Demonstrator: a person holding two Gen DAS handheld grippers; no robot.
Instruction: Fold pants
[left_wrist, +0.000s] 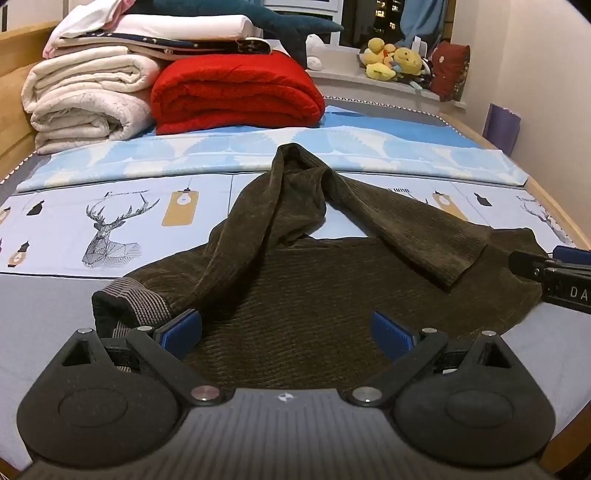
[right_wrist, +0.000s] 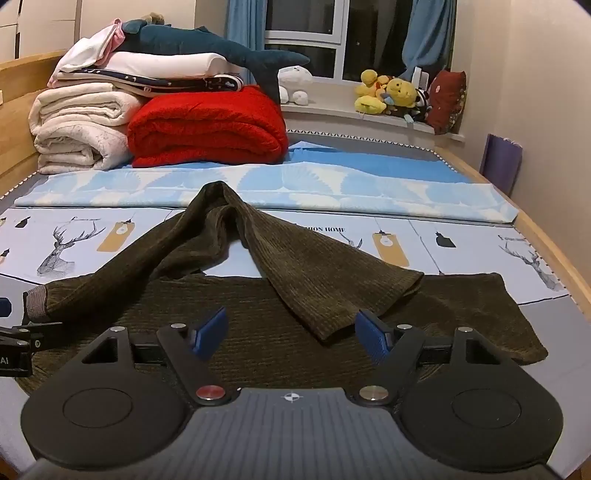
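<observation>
Two grippers are on our list, both hovering low over the near edge of the bed. Our left gripper (left_wrist: 287, 334) has its blue pads (left_wrist: 183, 330) spread wide with nothing between them; our right gripper (right_wrist: 291, 334) likewise stands wide apart and holds nothing. Beneath both lie the dark olive corduroy pants (left_wrist: 306, 295), spread on the printed bedsheet (left_wrist: 66, 225) with the broad body nearest us and the two legs doubled back over it, meeting in a raised peak toward the far side. A grey ribbed cuff (left_wrist: 138, 301) sits at the left end, just beside the left gripper's left finger. One leg end (right_wrist: 347, 299) lies across the body in front of the right gripper. Further back we note a pale blue leaf-patterned cover (right_wrist: 258, 184), a folded red blanket (left_wrist: 236, 92), a stack of cream blankets (left_wrist: 85, 96), and a blue plush shark (right_wrist: 207, 46) on top of the pile. On the window ledge sit yellow plush toys (right_wrist: 388, 92); what the dark red item beside them is, we cannot make out.
</observation>
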